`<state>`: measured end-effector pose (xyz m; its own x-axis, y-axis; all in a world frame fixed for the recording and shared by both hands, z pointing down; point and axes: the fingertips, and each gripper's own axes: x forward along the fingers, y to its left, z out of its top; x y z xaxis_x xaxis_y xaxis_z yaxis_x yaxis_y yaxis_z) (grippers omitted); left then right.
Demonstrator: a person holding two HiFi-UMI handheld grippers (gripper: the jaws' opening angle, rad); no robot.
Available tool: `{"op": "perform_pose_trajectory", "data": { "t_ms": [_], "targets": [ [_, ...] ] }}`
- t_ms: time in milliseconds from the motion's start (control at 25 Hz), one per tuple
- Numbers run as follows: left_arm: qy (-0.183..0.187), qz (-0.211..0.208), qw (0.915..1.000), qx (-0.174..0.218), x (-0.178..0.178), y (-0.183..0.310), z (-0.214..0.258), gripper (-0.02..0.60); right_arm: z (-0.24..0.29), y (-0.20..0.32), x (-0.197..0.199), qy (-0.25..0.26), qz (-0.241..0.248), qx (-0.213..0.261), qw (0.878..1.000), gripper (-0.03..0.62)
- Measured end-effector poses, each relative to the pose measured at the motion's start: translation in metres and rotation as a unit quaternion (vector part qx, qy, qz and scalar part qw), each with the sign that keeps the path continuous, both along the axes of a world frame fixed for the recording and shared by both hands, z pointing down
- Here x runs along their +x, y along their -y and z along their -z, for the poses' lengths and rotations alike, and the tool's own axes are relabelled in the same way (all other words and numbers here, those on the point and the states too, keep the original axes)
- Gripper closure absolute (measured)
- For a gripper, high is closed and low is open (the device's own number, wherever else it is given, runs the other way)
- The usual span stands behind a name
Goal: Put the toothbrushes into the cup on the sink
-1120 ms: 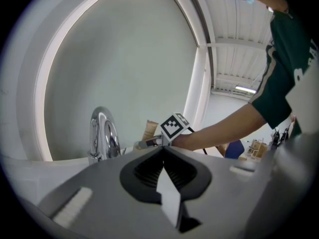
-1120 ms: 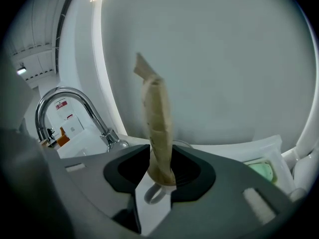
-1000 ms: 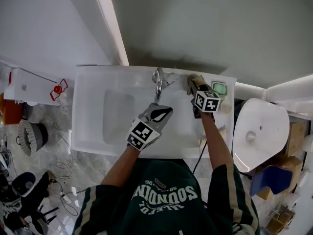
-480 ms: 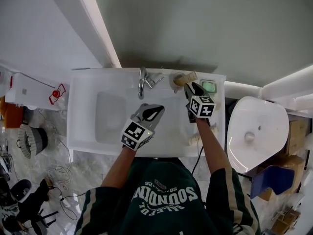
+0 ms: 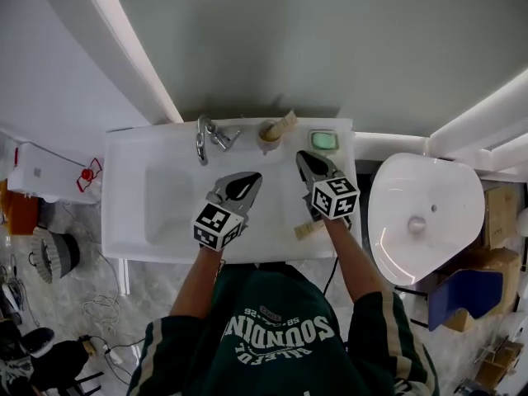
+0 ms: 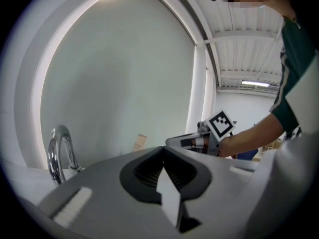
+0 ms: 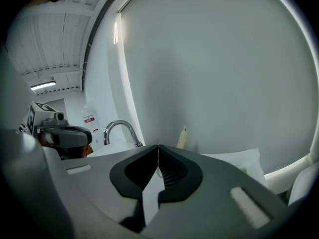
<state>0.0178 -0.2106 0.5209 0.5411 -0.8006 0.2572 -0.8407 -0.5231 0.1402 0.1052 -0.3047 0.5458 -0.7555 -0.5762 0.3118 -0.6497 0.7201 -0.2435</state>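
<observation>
A small cup (image 5: 268, 134) stands on the back rim of the white sink (image 5: 132, 180), right of the faucet (image 5: 205, 136). One beige toothbrush (image 5: 284, 123) leans out of it; its tip shows in the left gripper view (image 6: 140, 142) and the right gripper view (image 7: 183, 137). A second toothbrush (image 5: 310, 229) lies on the sink's front right rim, under my right hand. My right gripper (image 5: 303, 157) (image 7: 158, 147) hovers in front of the cup; its jaws have just been closing and are shut on nothing. My left gripper (image 5: 247, 179) (image 6: 163, 149) hangs over the basin, shut and empty.
A green soap in a dish (image 5: 323, 140) sits right of the cup. A white toilet (image 5: 421, 217) stands to the right of the sink. A grey wall rises behind the sink. A white box (image 5: 41, 172) sits on the floor at the left.
The right gripper has let go of the toothbrush at the cup, drawn back toward the person and shut. The left gripper has also pulled back a little.
</observation>
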Motion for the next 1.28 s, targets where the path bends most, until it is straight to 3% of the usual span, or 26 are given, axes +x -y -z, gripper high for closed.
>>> {"op": "perform_pose_trajectory", "data": {
  "t_ms": [200, 360, 640, 760, 960, 1120, 1280],
  "targets": [
    [-0.002, -0.005, 1.0, 0.005, 0.021, 0.009, 0.002, 0.531, 0.003, -0.025, 0.034, -0.002, 0.019, 0.015, 1.0, 0.592],
    [-0.001, -0.013, 0.9999, 0.001, 0.035, 0.017, 0.0, 0.531, -0.01, -0.035, 0.069, -0.009, 0.005, -0.008, 1.0, 0.592],
    [0.0, -0.052, 0.9986, -0.009, 0.048, 0.021, -0.003, 0.531, -0.02, -0.047, 0.121, 0.006, -0.075, -0.009, 0.997, 0.592],
    [0.0, -0.07, 0.9975, -0.013, 0.049, 0.02, -0.006, 0.531, -0.034, -0.056, 0.14, 0.008, -0.119, -0.032, 0.992, 0.592],
    [-0.004, -0.095, 0.9952, -0.021, 0.051, 0.018, -0.009, 0.531, -0.076, -0.073, 0.181, 0.033, -0.215, -0.112, 0.97, 0.592],
    [-0.007, -0.111, 0.9935, -0.025, 0.053, 0.015, -0.011, 0.531, -0.113, -0.091, 0.201, 0.0, -0.26, -0.17, 0.951, 0.589],
    [-0.007, -0.12, 0.9923, -0.029, 0.051, 0.013, -0.015, 0.531, -0.155, -0.103, 0.211, -0.023, -0.295, -0.233, 0.926, 0.476]
  ]
}}
